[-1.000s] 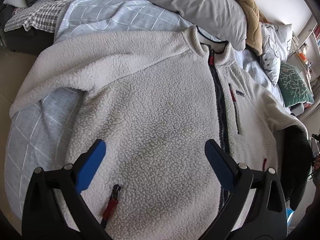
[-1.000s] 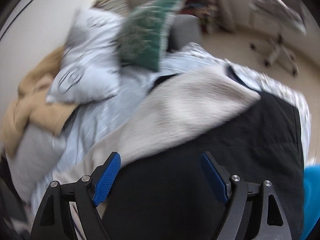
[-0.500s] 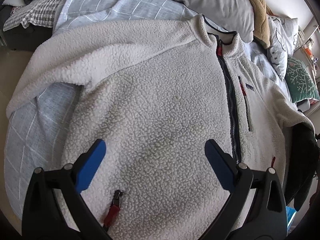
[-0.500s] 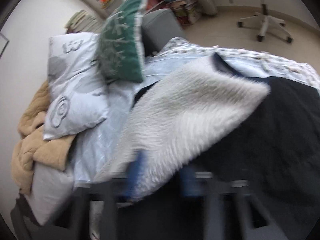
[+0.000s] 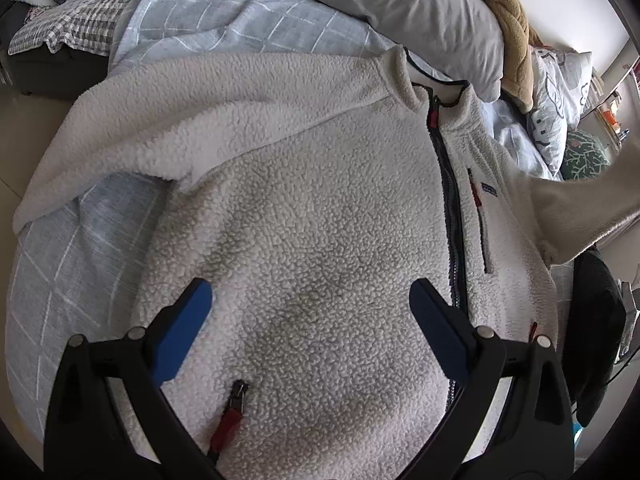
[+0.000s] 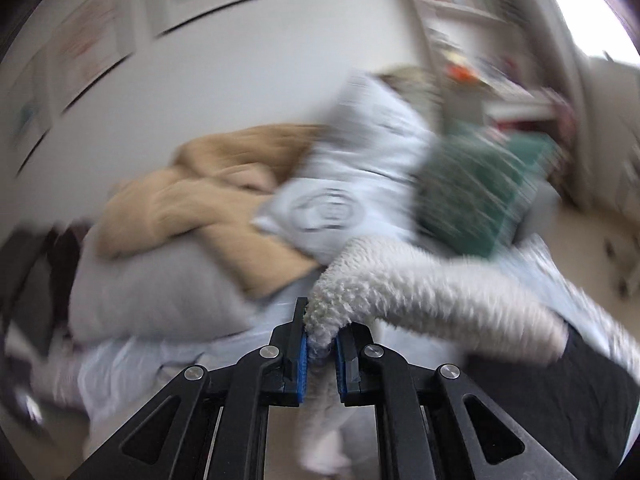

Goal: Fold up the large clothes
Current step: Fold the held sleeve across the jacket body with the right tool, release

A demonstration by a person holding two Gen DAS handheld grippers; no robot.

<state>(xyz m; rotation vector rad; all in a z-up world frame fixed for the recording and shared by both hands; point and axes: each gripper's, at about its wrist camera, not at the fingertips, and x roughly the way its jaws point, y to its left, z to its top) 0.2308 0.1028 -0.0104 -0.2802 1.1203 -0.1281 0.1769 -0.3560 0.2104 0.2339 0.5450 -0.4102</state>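
A cream fleece jacket [image 5: 328, 208] lies front up on the bed, zipper [image 5: 450, 208] closed, collar toward the pillows. Its one sleeve [image 5: 132, 128] stretches out to the left. My left gripper [image 5: 310, 320] is open and hovers over the jacket's lower body, touching nothing. My right gripper [image 6: 322, 354] is shut on the end of the other sleeve [image 6: 420, 284] and holds it lifted off the bed; that raised sleeve also shows at the right edge of the left wrist view [image 5: 580, 204]. The right wrist view is motion-blurred.
The bed has a light blue checked cover [image 5: 80, 248]. A grey pillow [image 5: 400, 4], a tan blanket [image 6: 192, 208], a white printed pillow [image 6: 352, 184] and a green cushion [image 6: 480, 188] lie at the head. A black garment [image 5: 596, 320] lies beside the jacket's right side.
My right gripper closed on the sleeve end and lifted it, swinging up and over. My left gripper stayed open and drifted slightly over the jacket.
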